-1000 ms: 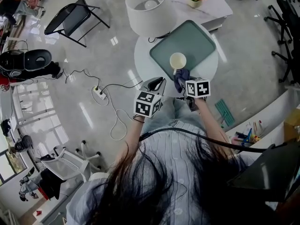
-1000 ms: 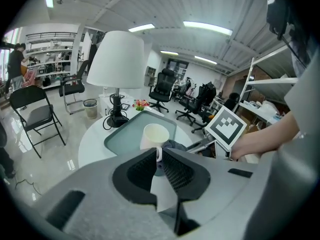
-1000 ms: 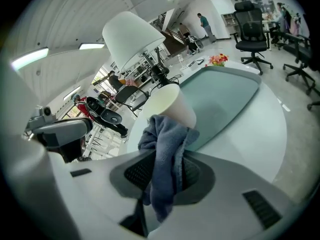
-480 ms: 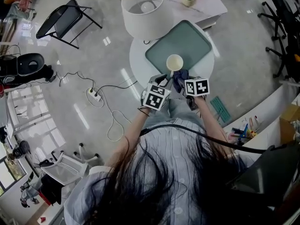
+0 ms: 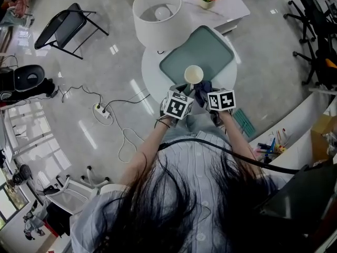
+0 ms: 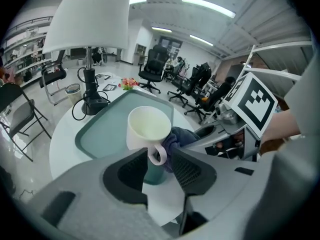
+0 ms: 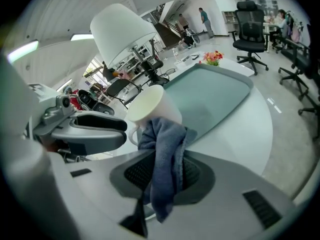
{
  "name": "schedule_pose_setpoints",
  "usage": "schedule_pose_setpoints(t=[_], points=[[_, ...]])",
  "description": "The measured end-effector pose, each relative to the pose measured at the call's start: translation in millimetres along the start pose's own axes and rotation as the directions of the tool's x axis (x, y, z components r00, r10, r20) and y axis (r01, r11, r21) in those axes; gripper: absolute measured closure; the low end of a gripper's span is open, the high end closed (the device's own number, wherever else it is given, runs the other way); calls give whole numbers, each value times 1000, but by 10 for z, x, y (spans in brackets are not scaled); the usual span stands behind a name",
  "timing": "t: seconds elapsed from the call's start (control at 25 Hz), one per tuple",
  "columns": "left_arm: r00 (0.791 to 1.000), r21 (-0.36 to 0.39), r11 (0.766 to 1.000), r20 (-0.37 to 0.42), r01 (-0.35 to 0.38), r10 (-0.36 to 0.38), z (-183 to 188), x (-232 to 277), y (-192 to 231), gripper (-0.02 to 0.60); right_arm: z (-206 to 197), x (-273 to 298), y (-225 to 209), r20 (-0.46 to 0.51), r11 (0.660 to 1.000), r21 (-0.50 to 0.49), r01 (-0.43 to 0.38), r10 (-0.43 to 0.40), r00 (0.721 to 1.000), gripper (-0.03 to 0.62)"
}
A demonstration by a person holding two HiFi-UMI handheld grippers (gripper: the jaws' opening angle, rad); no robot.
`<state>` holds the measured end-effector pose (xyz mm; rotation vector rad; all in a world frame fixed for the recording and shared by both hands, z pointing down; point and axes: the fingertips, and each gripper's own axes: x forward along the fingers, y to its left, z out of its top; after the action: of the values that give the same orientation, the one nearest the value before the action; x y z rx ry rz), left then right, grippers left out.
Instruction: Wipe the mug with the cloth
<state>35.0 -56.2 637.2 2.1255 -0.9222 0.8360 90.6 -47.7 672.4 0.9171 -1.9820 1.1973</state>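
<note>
A round white table (image 5: 150,73) carries everything here. At its far side stands a lamp with a broad white drum shade (image 5: 156,9). Most of the remaining top is taken by a pale teal rectangular tray with rounded corners (image 5: 213,46).

The left gripper (image 6: 159,160) and the right gripper (image 7: 164,166) come in side by side from the near edge of the table, both angled downward toward the tray's near end.

A cream ceramic mug (image 6: 147,128) stands upright there on the tray, its mouth open to the ceiling and its handle (image 6: 158,155) turned toward the person.

The left gripper's jaws have just been opening and now stand wide. The mug's handle sits between their tips, with a gap on either side, so nothing is gripped.

The right gripper's jaws are pinched onto a dark blue-grey terry cloth (image 7: 167,134). One end hangs loose below the jaws, while the bunched upper part reaches forward and lies against the mug's side, just beside the handle.
</note>
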Motion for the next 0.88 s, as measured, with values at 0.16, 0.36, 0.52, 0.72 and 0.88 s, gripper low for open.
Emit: schedule_pose_setpoints(t=[0.16,0.36,0.52,0.72,0.88], points=[[1000,-15,1000,-9,12,-12,24,47,10,451,28,-41,-87,17,999,38,17,-18,1000,500],[999,-8,1000,-28,19,-19,-13,134,13,451,100,-63,-184,23,998,50,41,-42,999,500],[997,24,999,-69,31,-29,-89,204,-24,451,175,-75,-263,29,997,57,55,-57,998,500],[994,137,990,-112,29,-14,-153,246,-105,453,236,-98,-328,35,996,56,68,-70,997,500],[994,149,989,-110,-7,23,-146,264,-48,453,279,-119,-361,32,996,38,78,-79,996,500]])
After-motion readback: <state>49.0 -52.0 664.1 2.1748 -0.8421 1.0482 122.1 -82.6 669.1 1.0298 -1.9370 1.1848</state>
